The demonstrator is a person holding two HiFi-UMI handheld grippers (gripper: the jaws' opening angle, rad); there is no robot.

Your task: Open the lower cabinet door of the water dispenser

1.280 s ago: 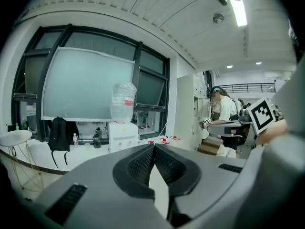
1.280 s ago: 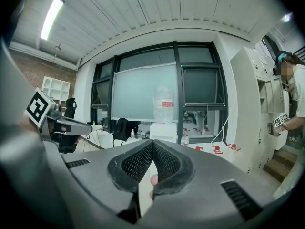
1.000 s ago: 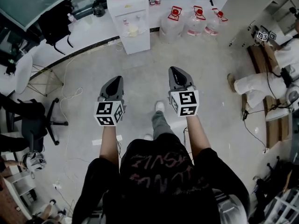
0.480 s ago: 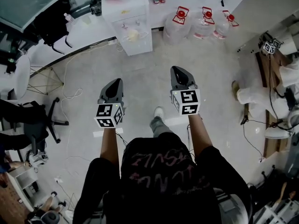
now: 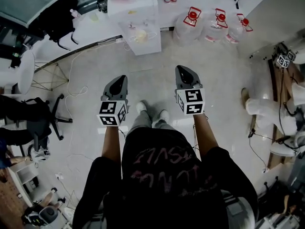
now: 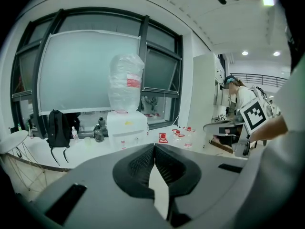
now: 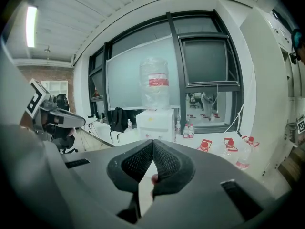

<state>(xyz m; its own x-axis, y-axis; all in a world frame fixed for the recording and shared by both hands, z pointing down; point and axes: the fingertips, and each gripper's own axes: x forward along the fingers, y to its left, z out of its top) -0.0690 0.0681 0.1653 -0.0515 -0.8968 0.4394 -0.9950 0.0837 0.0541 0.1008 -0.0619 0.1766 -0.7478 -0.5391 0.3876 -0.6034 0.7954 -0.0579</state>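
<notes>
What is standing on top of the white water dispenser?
A large water bottle with a red label, wrapped in clear plastic, stands on the water dispenser. The wrap hides whether it holds water.

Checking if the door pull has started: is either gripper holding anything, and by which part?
Nothing is held. The left gripper and right gripper are both shut and empty, away from the dispenser.

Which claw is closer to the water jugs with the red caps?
Right. In the head view, the right claw is below the water jugs and slightly left; the left claw is much farther left.
</notes>
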